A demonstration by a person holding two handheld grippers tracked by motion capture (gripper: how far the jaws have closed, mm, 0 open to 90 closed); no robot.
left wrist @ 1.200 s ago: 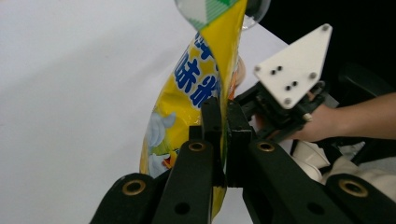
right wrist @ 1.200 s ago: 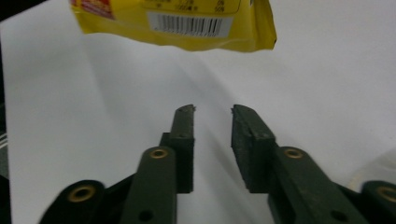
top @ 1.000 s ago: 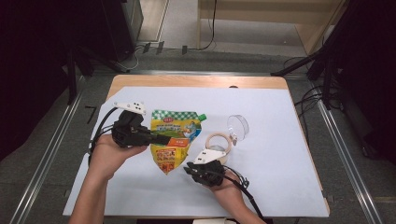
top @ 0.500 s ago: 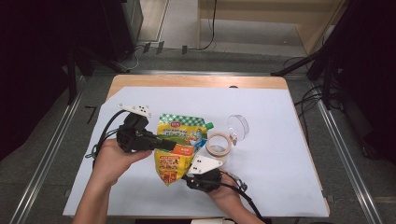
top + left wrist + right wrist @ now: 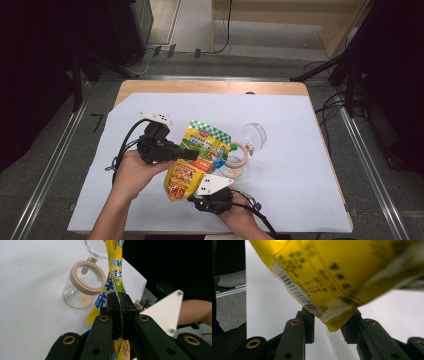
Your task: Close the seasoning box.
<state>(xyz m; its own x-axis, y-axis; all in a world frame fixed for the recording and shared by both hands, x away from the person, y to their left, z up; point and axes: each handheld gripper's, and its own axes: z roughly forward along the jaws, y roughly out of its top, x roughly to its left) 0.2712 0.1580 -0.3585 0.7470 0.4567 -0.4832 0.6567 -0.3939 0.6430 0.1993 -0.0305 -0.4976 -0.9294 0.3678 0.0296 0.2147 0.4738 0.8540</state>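
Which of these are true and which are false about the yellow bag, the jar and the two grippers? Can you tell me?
1. The left gripper is pinching the yellow pouch. True.
2. The right gripper is clamped tight on the pouch. False: its jaws stand open, with the pouch's bottom corner hanging between them.
3. The clear jar stands upright with its hinged lid flipped open. True.
4. The jar is full to the brim. False: there is just a little pale powder at the bottom.
5. The pouch lies flat on the white sheet. False: it is held up off it.
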